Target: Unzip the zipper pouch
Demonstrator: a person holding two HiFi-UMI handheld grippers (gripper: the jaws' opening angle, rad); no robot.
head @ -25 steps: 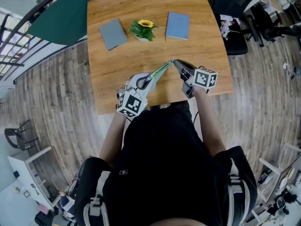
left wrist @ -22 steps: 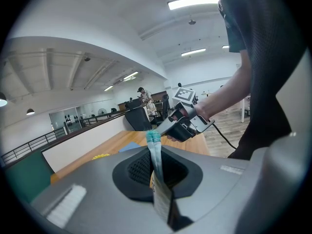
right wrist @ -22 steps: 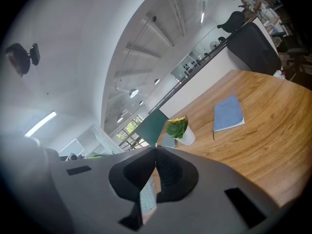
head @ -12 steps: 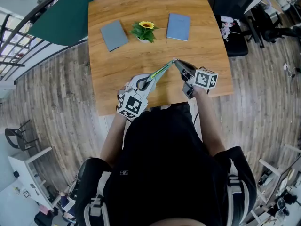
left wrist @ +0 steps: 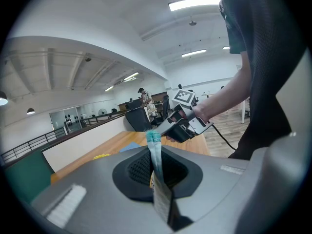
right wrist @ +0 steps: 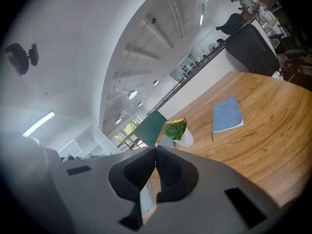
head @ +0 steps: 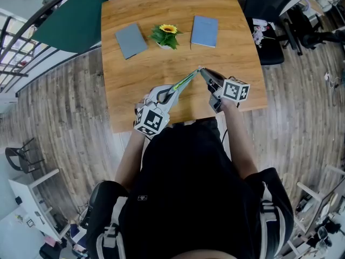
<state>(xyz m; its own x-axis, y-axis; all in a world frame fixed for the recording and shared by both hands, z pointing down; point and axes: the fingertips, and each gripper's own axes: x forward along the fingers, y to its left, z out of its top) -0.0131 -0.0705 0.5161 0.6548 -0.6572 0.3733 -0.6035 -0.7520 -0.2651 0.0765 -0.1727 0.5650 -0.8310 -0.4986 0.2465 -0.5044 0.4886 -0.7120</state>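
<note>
Nothing has shifted since a second ago: the zipper pouch (head: pixel 182 83) hangs taut, edge-on, above the 6 o'clock edge of the table (head: pixel 135 74). My left gripper (head: pixel 170 93) pinches its 7 o'clock end, and my right gripper (head: pixel 202 72) is pressed together on its 1 o'clock tip. Both grips look set; I judge the unzipping not yet begun. A potted sunflower (head: pixel 166 35) sits at 12 o'clock.

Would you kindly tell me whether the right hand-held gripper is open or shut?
Shut: its own view shows the right hand-held gripper with jaws together, pinching a thin edge of the zipper pouch.
</note>
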